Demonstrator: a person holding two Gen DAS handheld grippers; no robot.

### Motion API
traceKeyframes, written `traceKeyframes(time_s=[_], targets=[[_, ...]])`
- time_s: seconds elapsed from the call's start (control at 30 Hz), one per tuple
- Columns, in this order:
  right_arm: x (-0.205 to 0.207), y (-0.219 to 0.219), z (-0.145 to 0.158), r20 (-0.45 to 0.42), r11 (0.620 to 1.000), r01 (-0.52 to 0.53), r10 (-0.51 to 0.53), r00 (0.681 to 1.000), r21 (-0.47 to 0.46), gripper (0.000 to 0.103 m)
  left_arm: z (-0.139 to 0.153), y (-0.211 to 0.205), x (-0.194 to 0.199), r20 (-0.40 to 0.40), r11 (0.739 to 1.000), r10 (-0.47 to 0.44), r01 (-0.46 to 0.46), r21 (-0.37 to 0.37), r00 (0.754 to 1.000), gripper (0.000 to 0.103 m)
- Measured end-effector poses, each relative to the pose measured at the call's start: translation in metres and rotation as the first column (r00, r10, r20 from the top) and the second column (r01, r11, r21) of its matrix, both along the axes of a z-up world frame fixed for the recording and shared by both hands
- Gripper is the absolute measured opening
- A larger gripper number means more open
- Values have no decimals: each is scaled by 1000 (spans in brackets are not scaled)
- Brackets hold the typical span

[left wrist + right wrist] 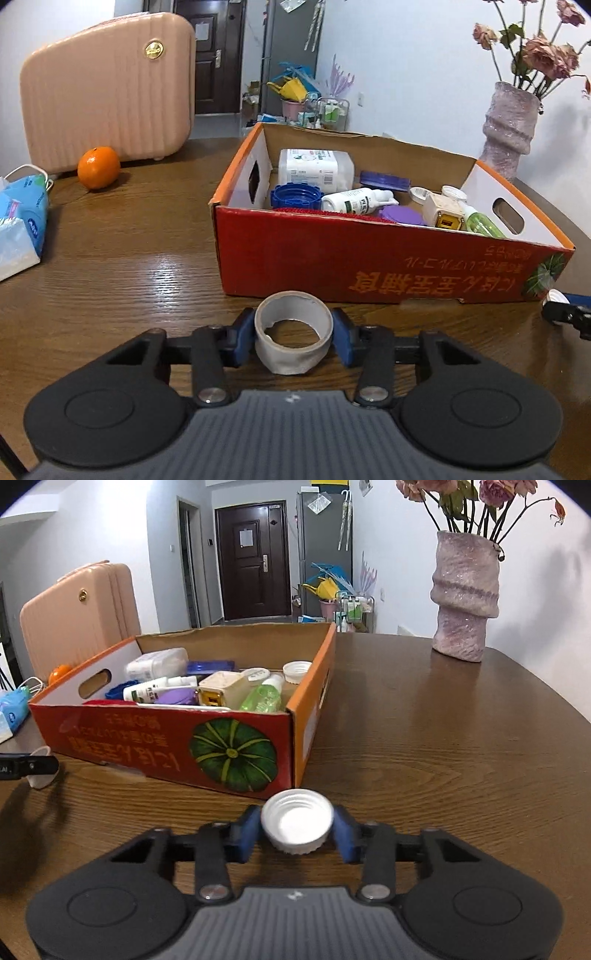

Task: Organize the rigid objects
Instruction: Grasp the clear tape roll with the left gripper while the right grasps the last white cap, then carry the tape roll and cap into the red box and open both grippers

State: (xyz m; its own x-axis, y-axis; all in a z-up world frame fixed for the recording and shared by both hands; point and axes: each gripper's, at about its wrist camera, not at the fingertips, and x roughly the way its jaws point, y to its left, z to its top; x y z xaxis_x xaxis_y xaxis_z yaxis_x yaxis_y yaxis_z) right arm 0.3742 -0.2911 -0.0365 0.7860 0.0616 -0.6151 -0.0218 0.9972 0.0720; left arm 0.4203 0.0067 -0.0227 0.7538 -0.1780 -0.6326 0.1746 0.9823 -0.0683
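Observation:
My left gripper (294, 334) is shut on a grey tape roll (293, 349), held just in front of the red cardboard box (369, 266). My right gripper (297, 825) is shut on a white bottle cap (297, 821), open side up, near the box's front right corner (291, 746). The box holds several items: a white bottle (352, 201), a blue lid (293, 194), a wipes pack (314, 168), a green bottle (264, 696), a cream adapter (221, 692). The left gripper shows at the left edge of the right wrist view (29, 768), the right gripper at the right edge of the left wrist view (569, 315).
On the brown wooden table (443, 757) stand a pink vase of dried roses (463, 598) at the back right, a pink suitcase (107, 92) and an orange (98, 167) at the back left, and a blue tissue pack (22, 218) at the left.

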Motion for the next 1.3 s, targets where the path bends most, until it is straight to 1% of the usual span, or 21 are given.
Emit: traceKeyframes(time_s=[0.1,0.2,0.37,0.47,0.57,0.63,0.7,0.83,0.93,1.03,1.13,1.2,1.3], targets=[[0,1,-1,6,1000,3,-3,1000,-10,39,-1,-2,-1,5,1000,-6,6,2,1000,44],[-5,0,0,10,1000,13,-13,1000,8,39,2,-3,-6,-2,1000,-15,15,4,1000,44],[-37,5,12,39,999,10,-11,999,36,39,17,-8,-34,43,999,-43,43,1,998,44],[-63,9,20,56,999,10,-13,998,52,39,27,-10,-63,70,998,-63,64,-13,996,44],[-95,17,26,98,997,-6,-1,995,73,39,33,-13,-96,84,997,-80,82,-17,993,44],[-117,25,26,124,998,-19,12,992,55,39,31,-13,-119,78,996,-77,79,-27,994,44],[-136,33,25,123,999,-19,15,992,32,39,32,-13,-141,93,997,-67,71,-36,993,44],[-170,46,30,139,998,-58,54,989,26,39,40,-13,-181,110,991,-90,101,-94,990,44],[-187,50,40,172,997,-78,73,982,26,39,47,-18,-200,134,989,-112,124,-84,985,44],[-198,49,48,199,996,-82,74,977,30,39,52,-21,-210,151,988,-116,130,-87,982,44],[-203,46,51,212,996,-86,76,974,37,39,56,-24,-210,162,988,-110,125,-86,981,44],[-200,44,52,213,995,-88,77,974,42,39,59,-27,-204,167,988,-117,133,-84,979,44],[-189,39,54,218,994,-95,81,973,58,39,74,-34,-180,191,982,-149,167,-85,970,44]])
